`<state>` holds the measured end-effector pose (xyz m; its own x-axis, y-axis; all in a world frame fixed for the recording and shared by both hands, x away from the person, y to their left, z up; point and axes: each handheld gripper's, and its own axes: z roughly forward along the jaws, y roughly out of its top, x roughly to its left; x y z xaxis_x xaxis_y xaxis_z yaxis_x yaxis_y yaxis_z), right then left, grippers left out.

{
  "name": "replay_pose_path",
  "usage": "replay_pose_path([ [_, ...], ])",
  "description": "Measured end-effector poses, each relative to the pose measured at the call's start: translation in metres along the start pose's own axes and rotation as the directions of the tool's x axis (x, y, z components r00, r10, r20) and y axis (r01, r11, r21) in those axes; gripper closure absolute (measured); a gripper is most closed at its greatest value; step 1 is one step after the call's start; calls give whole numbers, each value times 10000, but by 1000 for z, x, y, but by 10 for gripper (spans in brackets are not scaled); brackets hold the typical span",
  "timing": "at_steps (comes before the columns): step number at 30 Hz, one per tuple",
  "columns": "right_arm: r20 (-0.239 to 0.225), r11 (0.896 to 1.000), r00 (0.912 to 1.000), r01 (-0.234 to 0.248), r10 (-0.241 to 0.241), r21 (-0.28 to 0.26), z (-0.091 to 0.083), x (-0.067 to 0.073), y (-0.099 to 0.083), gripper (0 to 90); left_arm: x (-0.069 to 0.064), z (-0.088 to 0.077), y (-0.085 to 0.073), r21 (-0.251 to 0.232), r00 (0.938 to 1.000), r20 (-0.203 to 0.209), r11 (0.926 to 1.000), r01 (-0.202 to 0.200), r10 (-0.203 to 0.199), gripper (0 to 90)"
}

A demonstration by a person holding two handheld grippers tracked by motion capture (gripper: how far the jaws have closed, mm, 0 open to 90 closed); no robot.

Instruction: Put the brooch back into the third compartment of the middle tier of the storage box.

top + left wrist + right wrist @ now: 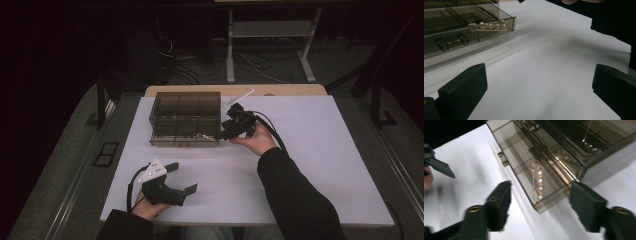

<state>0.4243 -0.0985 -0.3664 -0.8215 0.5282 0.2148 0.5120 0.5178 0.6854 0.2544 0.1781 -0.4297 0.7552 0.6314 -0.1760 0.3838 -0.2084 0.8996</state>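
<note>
Gold safety-pin brooch [537,184] strung with 4 white pearls lies in the pulled-out bottom drawer [529,170] of the smoked-plastic organiser box [186,118]. Right gripper [226,134], jaws spread and gripping nothing, sits just beside that drawer's corner. Left gripper [181,181] rests parted on the white table [310,165].

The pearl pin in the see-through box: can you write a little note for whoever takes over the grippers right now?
Right gripper: jaws open, nothing between them, hanging at the drawer's open corner.
Left gripper: open, holding nothing, near the table's front edge, away from the box.
Pearl pin: lying in the end compartment of the smoky box's pulled-out bottom drawer.
Done: pin is in the drawer.
Left, probably: push the drawer shut.
</note>
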Motion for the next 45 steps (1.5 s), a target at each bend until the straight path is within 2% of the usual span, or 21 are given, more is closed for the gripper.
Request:
replay_pose_path([
  [3,4,9997,10000,-94,95,-216,-7,0,-4,195,0,0,0,10,10000,-17,10000,23,-23,0],
  [6,-71,9980,9999,-78,74,-626,-16,-2,-9,165,0,0,0,10,10000,-9,10000,13,-13,0],
  [8,-109,9965,9995,-312,304,-778,-21,-3,-12,127,0,0,0,-31,10000,1,10000,57,-57,0],
  [10,-200,9955,9987,-483,468,-815,-27,-3,-16,113,0,0,0,2,10000,0,10000,15,-15,0],
  [12,-273,9953,9989,-393,370,-881,-32,-5,-21,104,0,0,0,-1,10000,2,10000,33,-33,0],
  [13,-317,9950,9986,-456,430,-894,-35,-6,-23,86,0,0,0,1,10000,-1,10000,39,-39,0],
  [14,-336,9944,9981,-537,509,-905,-38,-6,-26,14,0,1,0,-5,10000,-5,10000,42,-42,0],
  [15,-265,9945,9980,-594,573,-860,-39,-7,-28,4,0,1,0,-3,10000,-5,10000,40,-40,0],
  [29,146,9874,9950,-961,987,-1258,-78,-11,-71,4,0,1,-1,41,10000,-14,10000,18,-18,0],
  [37,299,9826,9938,-1015,1074,-1558,-99,-4,-95,4,-1,1,-1,36,10000,-5,10000,32,-32,0],
  [45,461,9765,9905,-1198,1299,-1789,-111,1,-120,4,-1,1,-1,45,10000,-20,10000,29,-29,0],
])
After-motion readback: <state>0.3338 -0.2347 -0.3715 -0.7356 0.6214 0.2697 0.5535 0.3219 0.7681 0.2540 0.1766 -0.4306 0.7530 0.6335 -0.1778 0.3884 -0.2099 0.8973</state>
